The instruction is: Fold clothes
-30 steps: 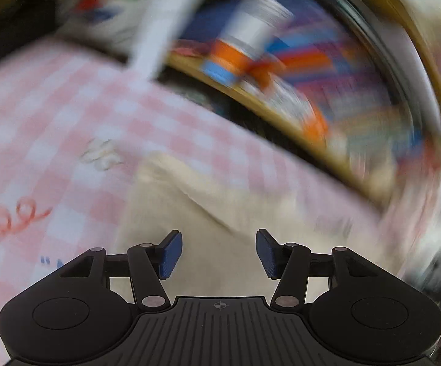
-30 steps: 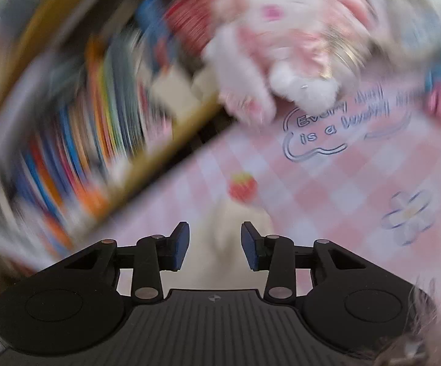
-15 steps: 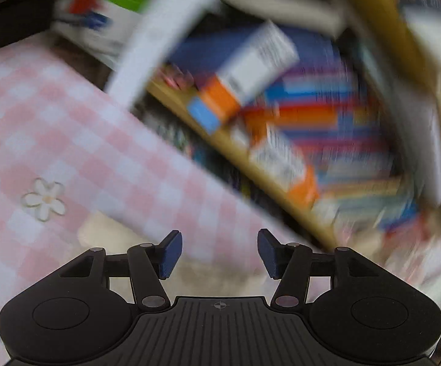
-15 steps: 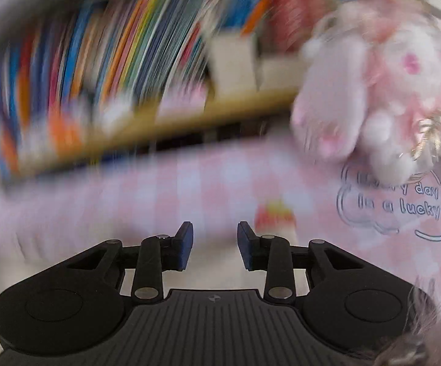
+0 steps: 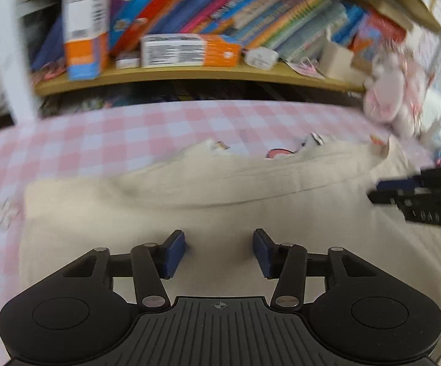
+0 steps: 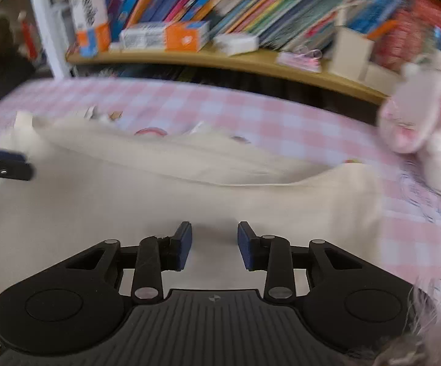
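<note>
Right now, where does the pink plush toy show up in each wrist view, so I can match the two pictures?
Left wrist view: the pink plush toy sits at the upper right, at the far right end of the checkered cloth.
Right wrist view: the toy is at the right edge, mid-height, on the checkered cloth.
Shared landmark: the orange-and-white box lying flat on the wooden shelf.

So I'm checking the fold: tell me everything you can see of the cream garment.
The garment is cream, plain-looking cloth, lying mostly flat on the pink checked cloth. Its far edge is doubled over into a long rumpled ridge, with small coloured prints peeking behind. Dark lettering shows at a near edge. Both open grippers, left and right, hover over it, gripping nothing.
</note>
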`<state>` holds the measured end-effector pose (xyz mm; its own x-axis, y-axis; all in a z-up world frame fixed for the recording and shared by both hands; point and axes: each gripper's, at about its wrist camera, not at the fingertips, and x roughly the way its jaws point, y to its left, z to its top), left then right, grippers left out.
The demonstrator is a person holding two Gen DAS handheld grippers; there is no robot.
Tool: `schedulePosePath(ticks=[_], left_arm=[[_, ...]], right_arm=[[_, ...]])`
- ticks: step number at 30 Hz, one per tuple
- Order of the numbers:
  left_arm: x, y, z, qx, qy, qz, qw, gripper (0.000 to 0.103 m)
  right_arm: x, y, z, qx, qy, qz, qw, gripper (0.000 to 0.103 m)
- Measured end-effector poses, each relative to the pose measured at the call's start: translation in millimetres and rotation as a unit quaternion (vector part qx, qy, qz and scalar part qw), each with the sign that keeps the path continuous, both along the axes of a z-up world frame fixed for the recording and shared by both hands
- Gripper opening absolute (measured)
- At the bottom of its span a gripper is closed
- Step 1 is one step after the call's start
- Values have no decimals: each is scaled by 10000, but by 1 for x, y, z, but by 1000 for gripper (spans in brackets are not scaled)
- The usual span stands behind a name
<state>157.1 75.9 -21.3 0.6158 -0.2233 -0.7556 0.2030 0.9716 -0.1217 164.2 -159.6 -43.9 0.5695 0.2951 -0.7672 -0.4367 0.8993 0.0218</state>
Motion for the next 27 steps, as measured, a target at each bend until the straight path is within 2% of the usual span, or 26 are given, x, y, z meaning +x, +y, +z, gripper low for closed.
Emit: schedulePosePath(ticks=[3,6,9,11,13,14,17,19,23,27], left_arm=[[11,-14,1,381,-83,-155,9991,47],[29,-13,2,381,-124,-69,9992,47],[50,-2,8,121,-208,274,9993,48],[65,12,9,-37,-263,759,9968,49],[73,28,10,-285,-390,1273,9907,49],[70,37,10,-484,-465,1451,9871,49],[47,58,14,-880,-621,1426,9839,49],[27,63,11,-835,-620,1286,9862,49],[-21,71,10,-806,-434,1199,9886,49],[-82,66,7,-981,-218,1285,9866,50]], right_arm=[[17,8,-1,-35,8,-90,10000,25],[33,17,-1,-69,17,-181,9998,25],[55,18,2,-56,-71,-347,9994,25],[75,13,6,62,-162,-582,9982,26],[93,5,11,214,-246,-898,9954,27],[101,0,15,314,-284,-1113,9929,27],[97,-17,27,564,-417,-1338,9885,27],[84,-31,30,527,-559,-1333,9881,29],[62,-61,19,400,-432,-1578,9857,29],[40,-91,8,271,-284,-1835,9822,29]])
